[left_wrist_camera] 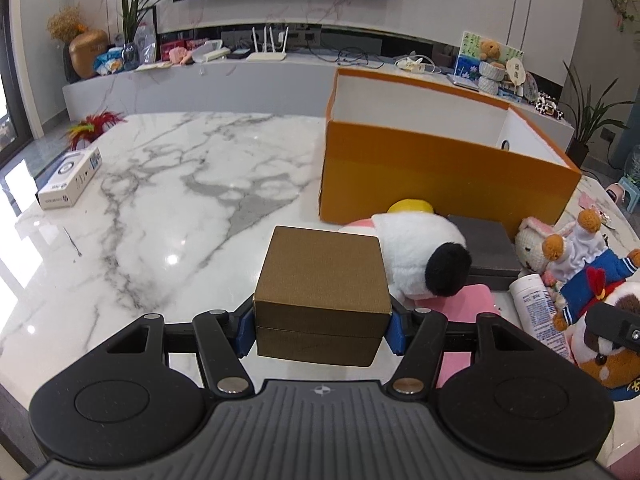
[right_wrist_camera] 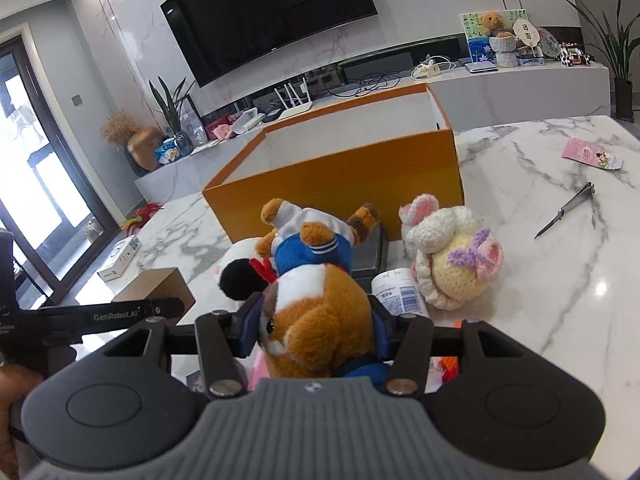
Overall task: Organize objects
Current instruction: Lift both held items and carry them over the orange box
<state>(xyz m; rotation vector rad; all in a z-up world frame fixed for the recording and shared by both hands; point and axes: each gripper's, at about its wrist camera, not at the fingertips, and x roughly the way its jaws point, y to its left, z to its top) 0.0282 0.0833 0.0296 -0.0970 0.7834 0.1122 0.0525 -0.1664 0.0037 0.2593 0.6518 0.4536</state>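
My left gripper (left_wrist_camera: 322, 330) is shut on a brown cardboard box (left_wrist_camera: 320, 276), its blue pads against both sides, in front of the open orange box (left_wrist_camera: 440, 176). My right gripper (right_wrist_camera: 316, 330) is shut on a brown-and-white plush dog in a blue sailor suit (right_wrist_camera: 316, 280), which also shows in the left wrist view (left_wrist_camera: 600, 320). The orange box (right_wrist_camera: 340, 176) stands behind it; what shows of its inside is white wall. A white plush with a black nose (left_wrist_camera: 420, 256), a knitted bunny (right_wrist_camera: 452, 256) and a white bottle (right_wrist_camera: 396, 292) lie between the grippers and the orange box.
A dark grey flat box (left_wrist_camera: 486, 248) and a pink sheet (left_wrist_camera: 468, 300) lie by the plush toys. A white carton (left_wrist_camera: 68, 180) sits at the table's left edge. Metal tongs (right_wrist_camera: 568, 210) and a pink card (right_wrist_camera: 588, 154) lie on the marble at right.
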